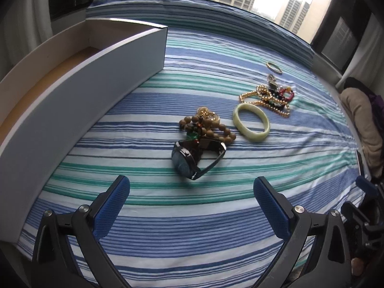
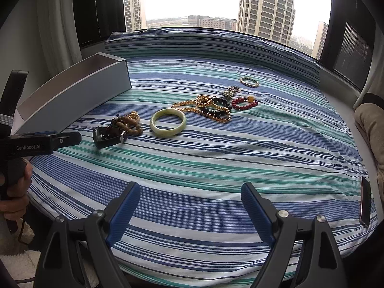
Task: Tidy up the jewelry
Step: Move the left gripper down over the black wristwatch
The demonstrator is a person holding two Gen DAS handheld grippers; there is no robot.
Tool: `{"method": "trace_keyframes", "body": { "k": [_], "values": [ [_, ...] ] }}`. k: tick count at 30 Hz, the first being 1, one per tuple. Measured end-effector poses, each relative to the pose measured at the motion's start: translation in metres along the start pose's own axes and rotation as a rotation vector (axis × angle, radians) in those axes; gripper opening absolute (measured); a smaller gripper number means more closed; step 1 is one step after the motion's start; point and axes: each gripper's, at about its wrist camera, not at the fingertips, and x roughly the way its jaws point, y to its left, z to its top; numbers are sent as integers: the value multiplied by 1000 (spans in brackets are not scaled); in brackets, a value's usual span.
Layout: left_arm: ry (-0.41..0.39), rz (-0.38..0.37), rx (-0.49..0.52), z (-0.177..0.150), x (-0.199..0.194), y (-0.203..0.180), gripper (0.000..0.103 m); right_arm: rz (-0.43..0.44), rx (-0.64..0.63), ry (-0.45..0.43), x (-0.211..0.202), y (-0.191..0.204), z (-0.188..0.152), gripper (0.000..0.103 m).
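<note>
Jewelry lies on a striped cloth [image 1: 216, 216]. A dark watch [image 1: 192, 158] sits nearest my left gripper [image 1: 192, 192], which is open and empty just in front of it. Behind the watch lie a wooden bead bracelet [image 1: 206, 127], a pale green bangle [image 1: 251, 122], gold and dark bead strands [image 1: 266, 98] and a thin green ring bangle [image 1: 274, 67]. In the right wrist view my right gripper [image 2: 190, 196] is open and empty, well short of the bangle [image 2: 168, 123], the watch [image 2: 108, 136], a red bead bracelet [image 2: 244, 104] and the strands [image 2: 206, 108].
An open grey box [image 1: 79, 100] stands at the left on the cloth; it also shows in the right wrist view [image 2: 79, 96]. The left gripper's body [image 2: 40, 144] is at that view's left edge. A phone [image 2: 365, 201] lies at the right edge. A window is behind.
</note>
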Motion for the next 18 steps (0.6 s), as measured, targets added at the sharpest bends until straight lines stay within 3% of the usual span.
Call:
{"method": "trace_keyframes", "body": {
  "k": [8, 12, 15, 18],
  "values": [
    [7, 46, -5, 8, 18, 7, 102, 2, 55, 26, 9, -16, 4, 88],
    [0, 34, -24, 9, 19, 16, 102, 9, 48, 28, 12, -15, 5, 88],
    [-19, -4, 21, 12, 21, 13, 102, 24, 37, 44, 18, -11, 5, 88],
    [-31, -89, 140, 14, 30, 0, 102, 37, 31, 59, 23, -6, 4, 88]
  ]
}}
